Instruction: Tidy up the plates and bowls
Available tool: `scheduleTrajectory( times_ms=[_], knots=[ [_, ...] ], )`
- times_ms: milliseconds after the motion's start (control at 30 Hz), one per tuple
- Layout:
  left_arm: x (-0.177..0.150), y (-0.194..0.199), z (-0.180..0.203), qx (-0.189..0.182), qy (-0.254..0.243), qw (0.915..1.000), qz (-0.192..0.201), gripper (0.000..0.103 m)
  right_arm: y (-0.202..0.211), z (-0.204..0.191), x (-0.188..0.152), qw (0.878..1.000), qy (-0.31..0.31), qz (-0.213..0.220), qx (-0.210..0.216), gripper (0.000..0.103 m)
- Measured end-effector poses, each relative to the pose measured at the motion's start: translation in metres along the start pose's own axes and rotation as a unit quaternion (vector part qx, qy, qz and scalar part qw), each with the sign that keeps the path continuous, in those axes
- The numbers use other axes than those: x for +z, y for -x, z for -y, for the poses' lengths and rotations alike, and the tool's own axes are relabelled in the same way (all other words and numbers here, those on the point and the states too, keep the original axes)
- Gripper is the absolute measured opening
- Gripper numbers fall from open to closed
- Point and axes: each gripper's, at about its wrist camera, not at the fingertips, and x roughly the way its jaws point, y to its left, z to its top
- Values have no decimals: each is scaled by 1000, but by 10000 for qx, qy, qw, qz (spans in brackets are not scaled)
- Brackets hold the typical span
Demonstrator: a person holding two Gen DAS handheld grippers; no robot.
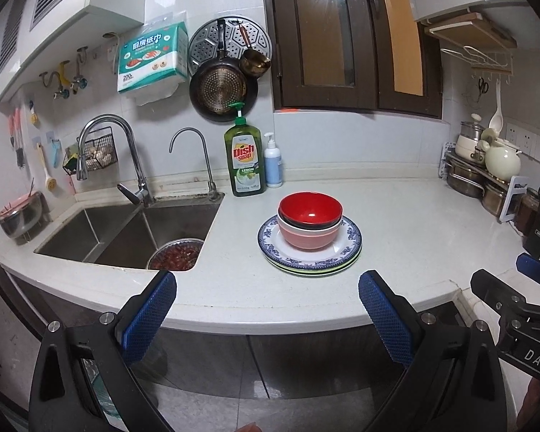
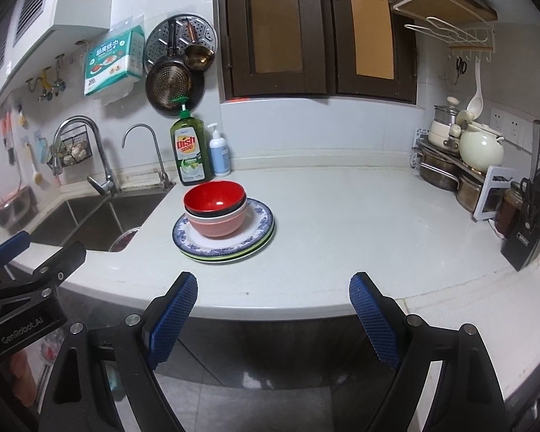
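A: Sink contents?
B: A steel bowl of red beans.
A: Countertop?
B: Red bowl nested upright in pink bowl, stacked on blue-patterned plates.
A: Grippers?
B: Left gripper and right gripper are held spread apart, nothing gripped.

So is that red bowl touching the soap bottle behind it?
Apart. In the left wrist view, bare counter shows between the red bowl and the soap bottle's base; the bowl sits nested in the stack.
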Motion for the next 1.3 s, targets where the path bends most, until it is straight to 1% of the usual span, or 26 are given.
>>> scheduleTrajectory(
  times_ms=[433,933,1300],
  knots=[
    [-9,25,-1,57,15,9999,129,103,26,-2,-8,9999,26,151,-36,87],
    [-9,30,0,65,12,9997,218,103,37,2,-9,9997,44,222,-121,87],
    [-9,30,-3,89,28,9997,215,103,38,-3,-9,9995,53,249,-185,87]
  ],
)
